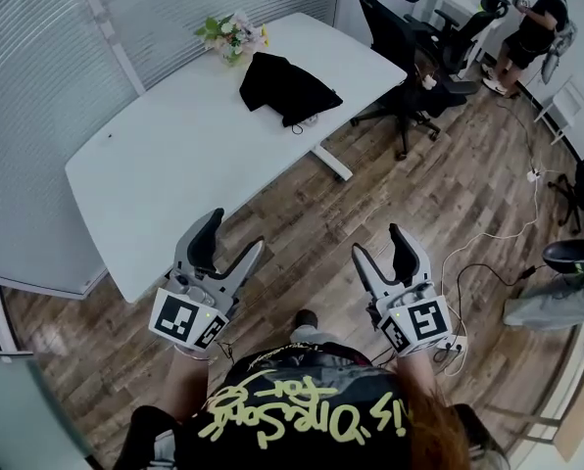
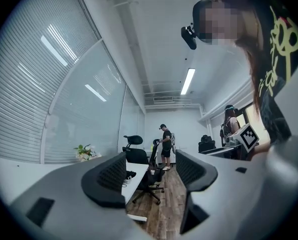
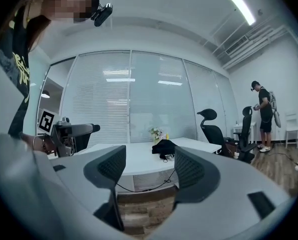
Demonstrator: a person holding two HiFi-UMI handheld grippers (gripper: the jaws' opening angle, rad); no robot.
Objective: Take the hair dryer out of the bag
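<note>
Black fabric lump on the white table (image 1: 174,164), that's the bag (image 1: 287,88), sitting toward the far right end near the flowers (image 1: 231,35). No hair dryer is showing anywhere, so I'm guessing it's inside the bag.

Head view: the left gripper (image 1: 233,235) and right gripper (image 1: 380,245) hang over the wood floor on the near side, well apart from the bag. It lies far ahead, roughly between them and maybe a touch closer to the left one. Its long side runs more or less left to right.

Left gripper view: the jaws are spread wide with nothing in the gap, just floor and an office chair (image 2: 150,176) beyond. A small dark bit on the table edge beside the left jaw is probably the bag, but it's too tiny to be sure.

Right gripper view: also spread and empty, and the bag (image 3: 164,146) sits pretty much straight ahead through the gap. Nothing's started yet; both need to travel forward to the table first.
</note>
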